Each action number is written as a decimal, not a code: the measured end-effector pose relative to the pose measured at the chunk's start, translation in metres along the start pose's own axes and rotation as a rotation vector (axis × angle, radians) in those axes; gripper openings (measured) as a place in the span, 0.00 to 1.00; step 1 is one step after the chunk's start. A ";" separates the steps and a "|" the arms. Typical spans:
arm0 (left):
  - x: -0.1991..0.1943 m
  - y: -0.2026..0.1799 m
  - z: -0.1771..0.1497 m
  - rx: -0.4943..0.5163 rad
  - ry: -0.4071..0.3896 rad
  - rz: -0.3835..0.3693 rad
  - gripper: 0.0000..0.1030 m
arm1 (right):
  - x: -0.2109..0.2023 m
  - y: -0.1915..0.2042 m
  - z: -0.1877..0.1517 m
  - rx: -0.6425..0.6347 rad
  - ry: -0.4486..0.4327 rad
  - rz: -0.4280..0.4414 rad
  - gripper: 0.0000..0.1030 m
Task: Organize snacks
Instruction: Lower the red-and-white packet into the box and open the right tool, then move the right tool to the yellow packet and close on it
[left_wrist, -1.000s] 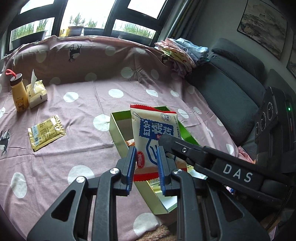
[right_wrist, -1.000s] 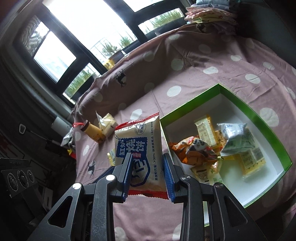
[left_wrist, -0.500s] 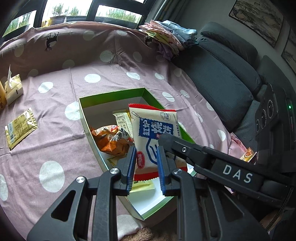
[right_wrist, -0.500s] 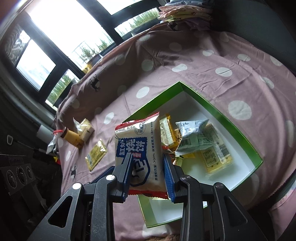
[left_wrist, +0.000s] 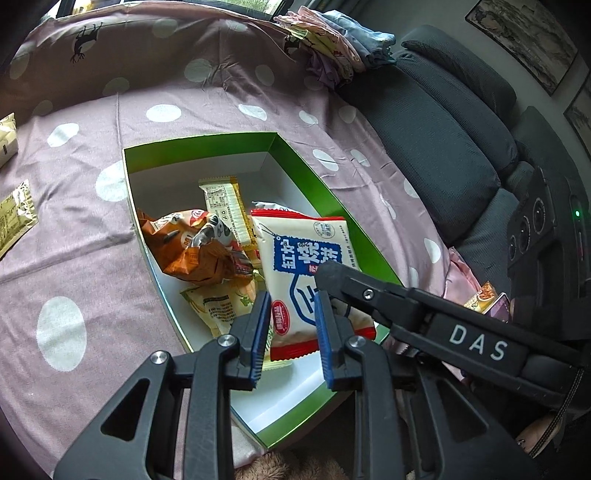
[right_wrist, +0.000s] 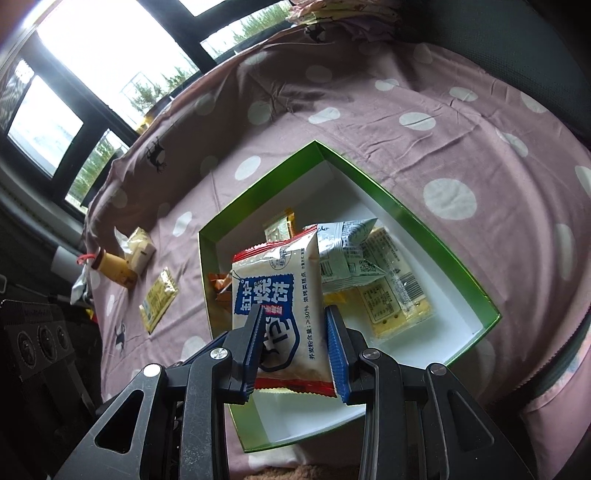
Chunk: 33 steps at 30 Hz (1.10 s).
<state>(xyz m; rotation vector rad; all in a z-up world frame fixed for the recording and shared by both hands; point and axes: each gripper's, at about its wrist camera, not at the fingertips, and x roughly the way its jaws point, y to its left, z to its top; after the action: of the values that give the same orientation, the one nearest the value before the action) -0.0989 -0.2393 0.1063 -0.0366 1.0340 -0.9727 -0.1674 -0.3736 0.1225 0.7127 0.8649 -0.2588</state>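
A white snack packet with blue print and red ends (left_wrist: 308, 269) hangs upright over the green box (left_wrist: 207, 147). Both grippers are closed on its lower end: my left gripper (left_wrist: 291, 314) and my right gripper (right_wrist: 293, 334), which crosses the left wrist view as a black arm. The packet also shows in the right wrist view (right_wrist: 280, 291). The box (right_wrist: 436, 236) holds an orange bag (left_wrist: 192, 251), a yellow bar (left_wrist: 225, 206), a silver packet (right_wrist: 347, 258) and cracker packs (right_wrist: 391, 295).
A yellow sachet (right_wrist: 159, 299) lies on the dotted purple cloth left of the box, beside a small yellow bottle (right_wrist: 110, 267) and a tissue pack (right_wrist: 138, 247). Folded clothes (left_wrist: 332, 48) and a dark sofa (left_wrist: 443, 122) are at the far right.
Both grippers have carried the packet rightward and forward, from beside the box's left edge to above its inside. The grip on the packet is unchanged.
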 end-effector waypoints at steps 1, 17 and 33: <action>0.000 0.001 -0.001 0.001 0.004 0.000 0.24 | 0.002 -0.002 0.000 0.005 0.010 -0.003 0.34; -0.093 0.111 0.009 -0.202 -0.212 0.115 0.76 | 0.004 0.056 0.012 -0.121 -0.131 -0.118 0.75; -0.110 0.331 -0.006 -0.690 -0.260 0.353 0.80 | 0.226 0.257 0.020 -0.423 0.209 0.204 0.78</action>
<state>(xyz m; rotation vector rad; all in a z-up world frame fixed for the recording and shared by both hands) 0.0985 0.0383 0.0321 -0.5202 1.0454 -0.2512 0.1117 -0.1807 0.0773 0.4301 0.9976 0.1829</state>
